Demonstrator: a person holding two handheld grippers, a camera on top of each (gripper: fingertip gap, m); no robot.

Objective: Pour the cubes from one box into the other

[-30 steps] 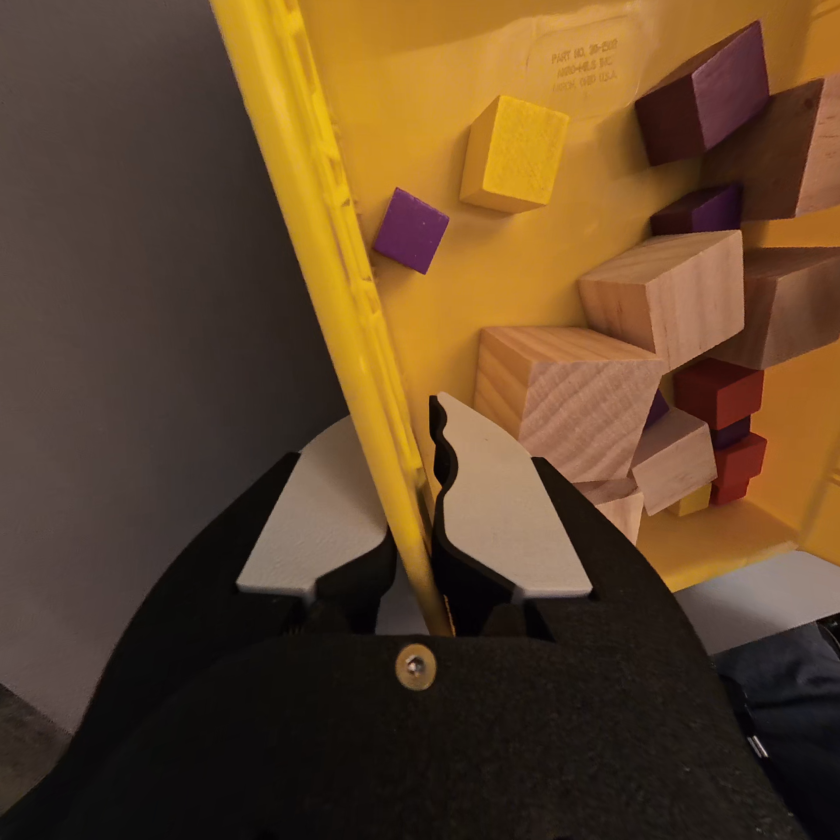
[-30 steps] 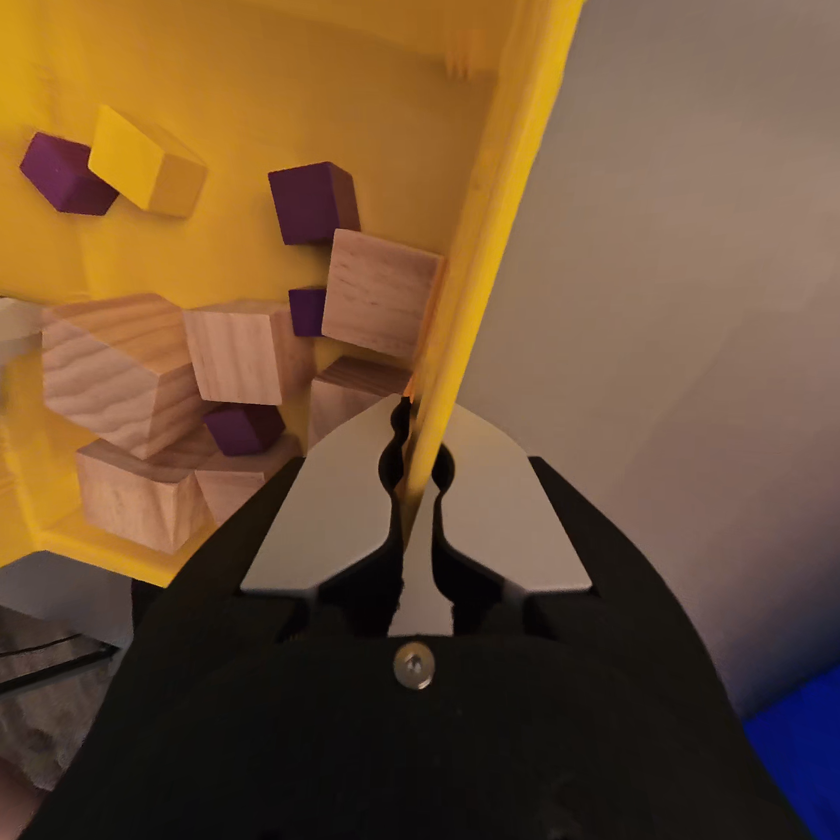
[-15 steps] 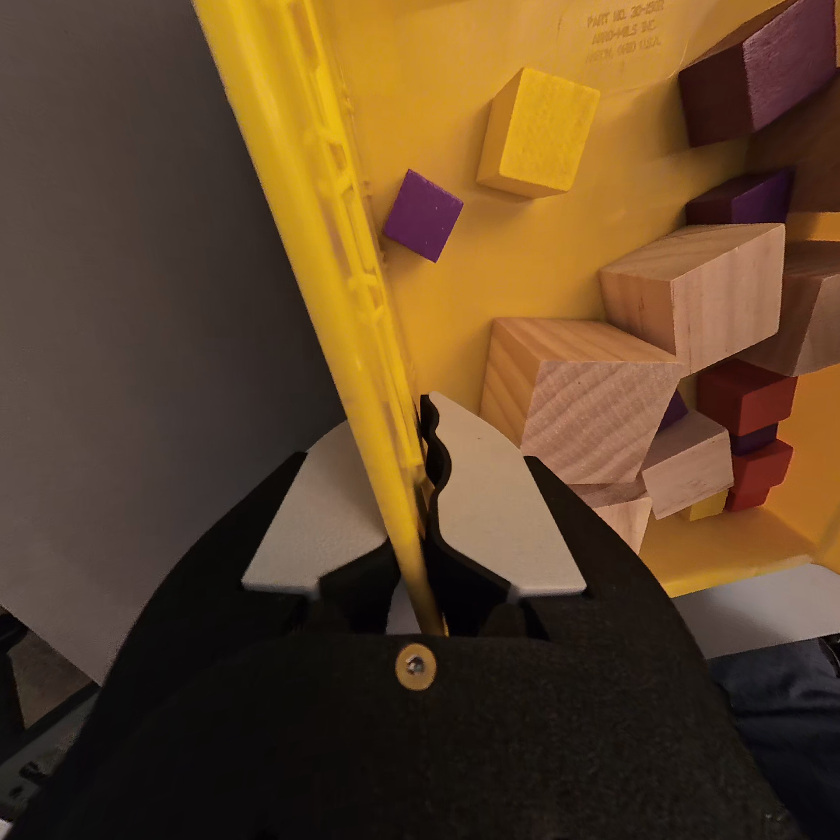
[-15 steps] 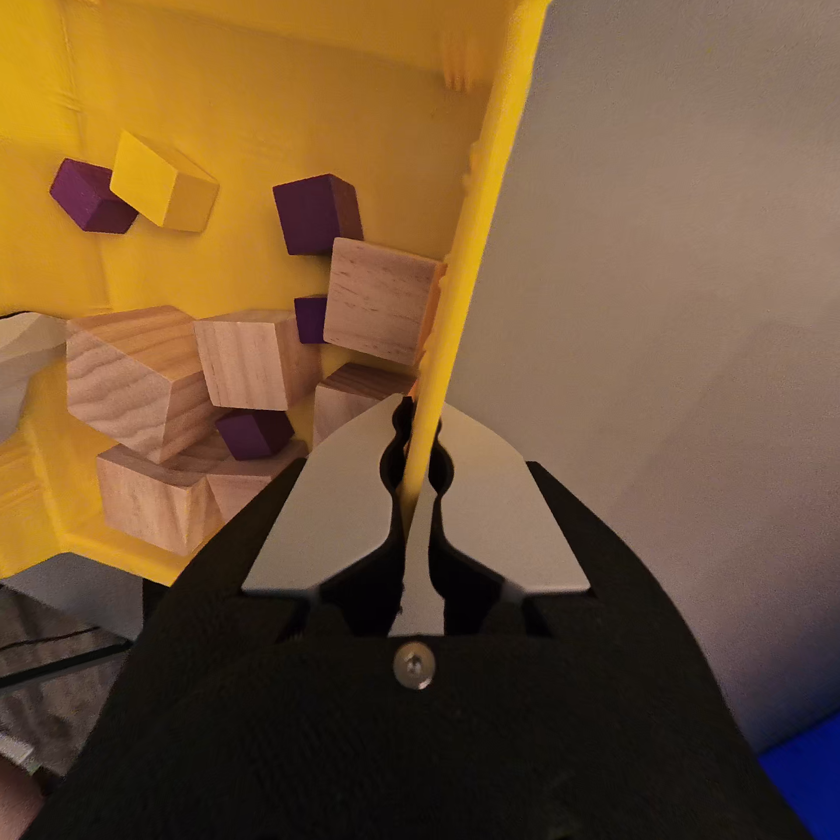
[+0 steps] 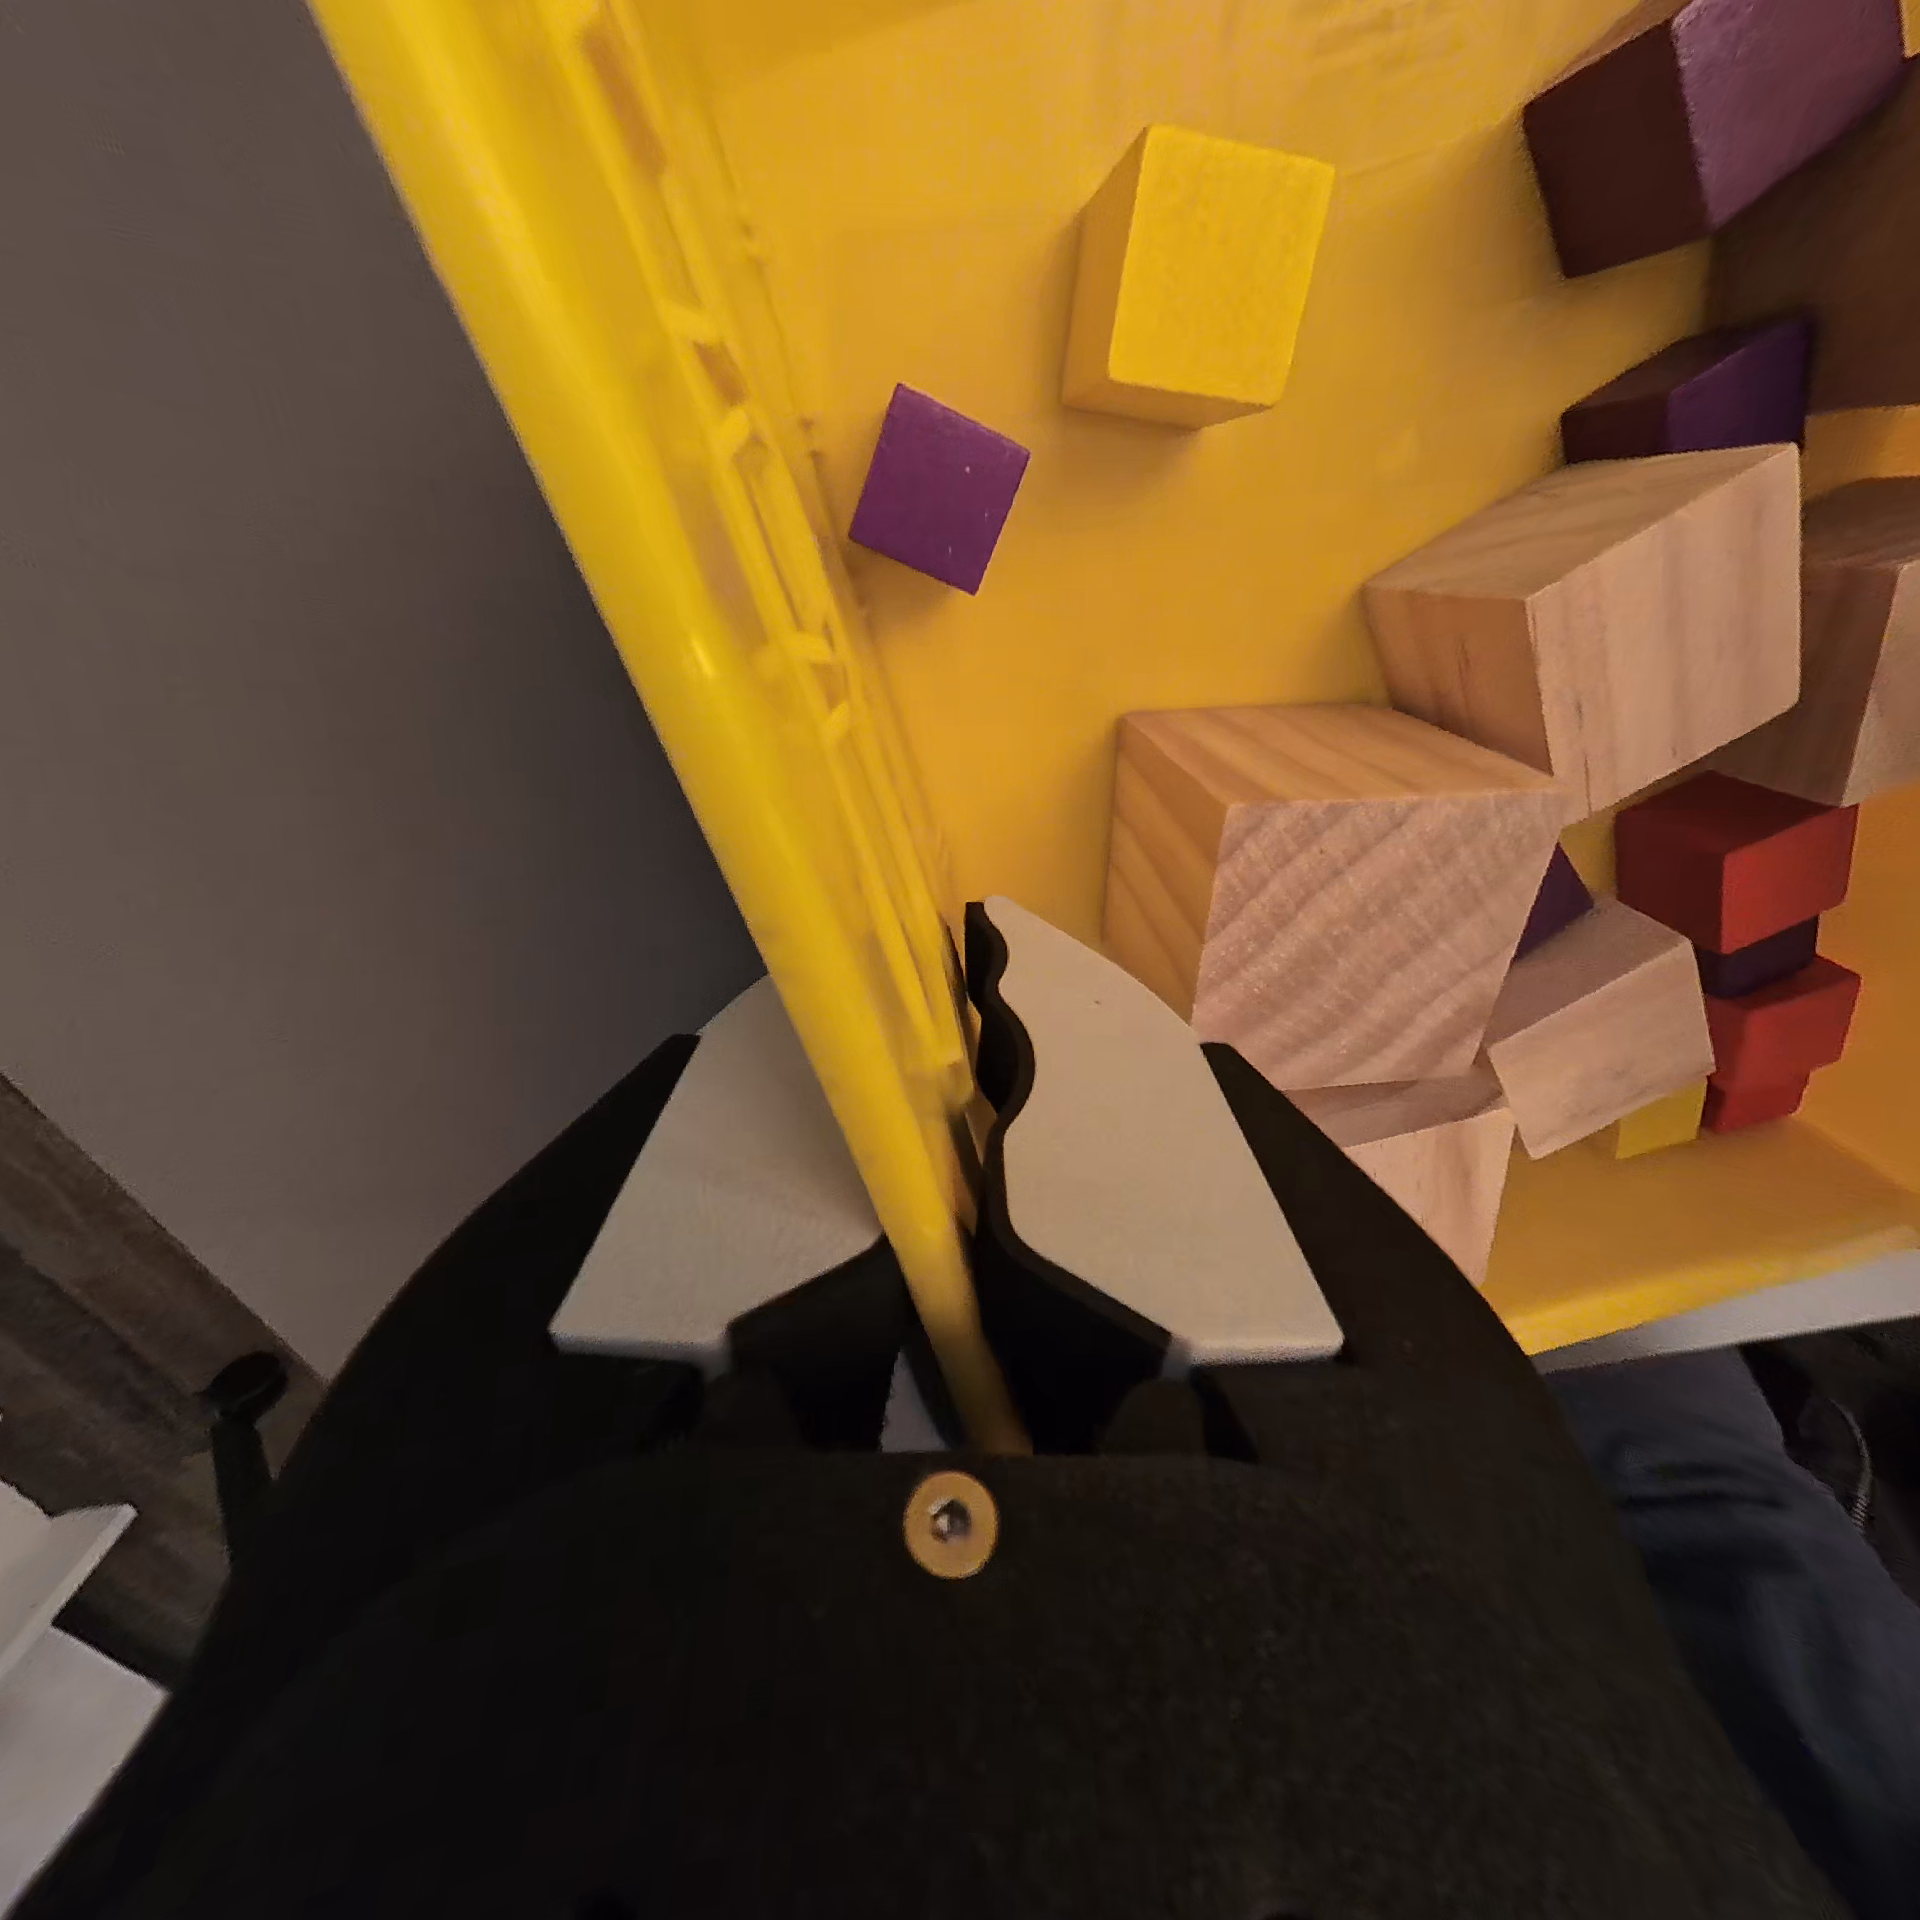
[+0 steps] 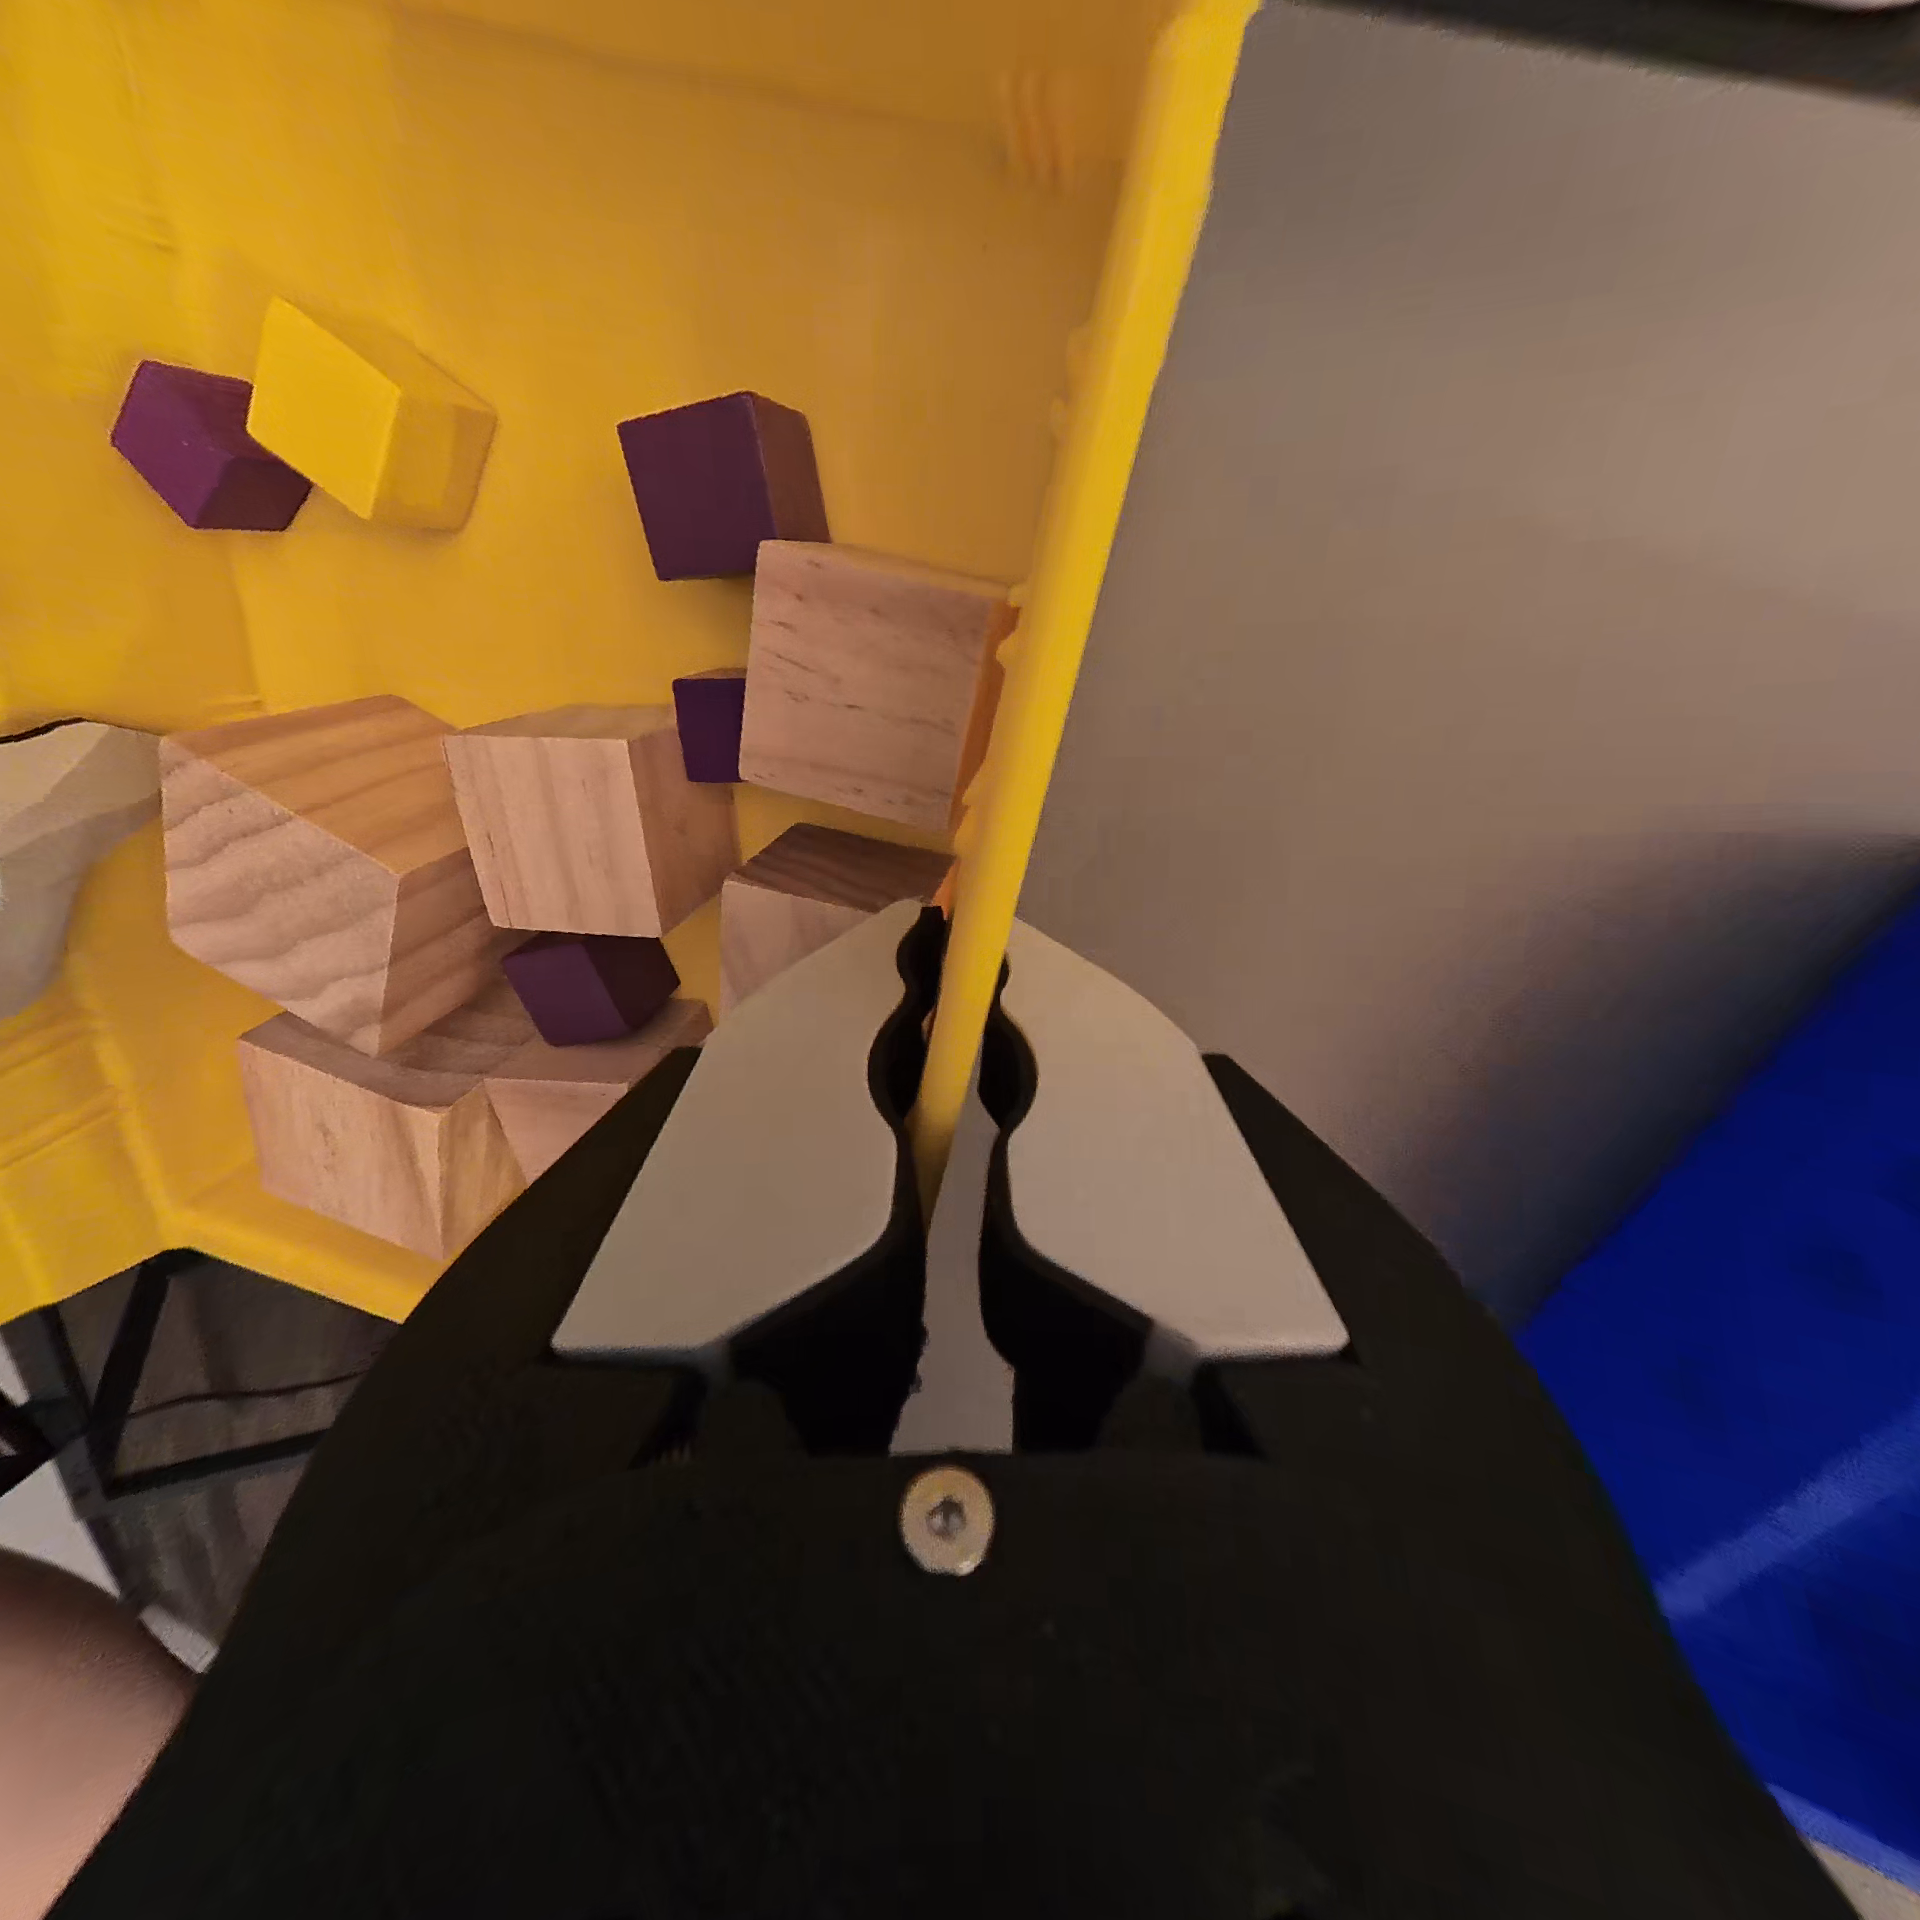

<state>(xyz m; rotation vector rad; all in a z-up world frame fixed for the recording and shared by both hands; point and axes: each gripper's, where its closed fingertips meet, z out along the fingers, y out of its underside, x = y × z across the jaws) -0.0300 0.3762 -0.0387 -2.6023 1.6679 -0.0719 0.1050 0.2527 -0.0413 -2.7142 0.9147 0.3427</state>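
While the yellow box [image 5: 582, 343] hangs tipped up off the grey counter [image 6: 1507, 623], we see both grippers clamped on its walls. The left gripper [image 5: 940, 997] has its fingers [image 5: 1122, 1164] clenched on the box's left wall, and the right gripper [image 6: 951, 966] pinches the opposite wall [image 6: 1122, 499] the same way. Inside, the cubes lie gathered toward the lower edge: large plain wooden cubes [image 5: 1340, 894] heaped together, red cubes [image 5: 1756, 883] stacked near the corner, purple ones among them. A yellow cube [image 5: 1195, 281] and a small purple cube [image 5: 935, 488] sit apart, higher on the box floor. A blue box [image 6: 1766, 1403] shows at the right, well apart from the yellow one.
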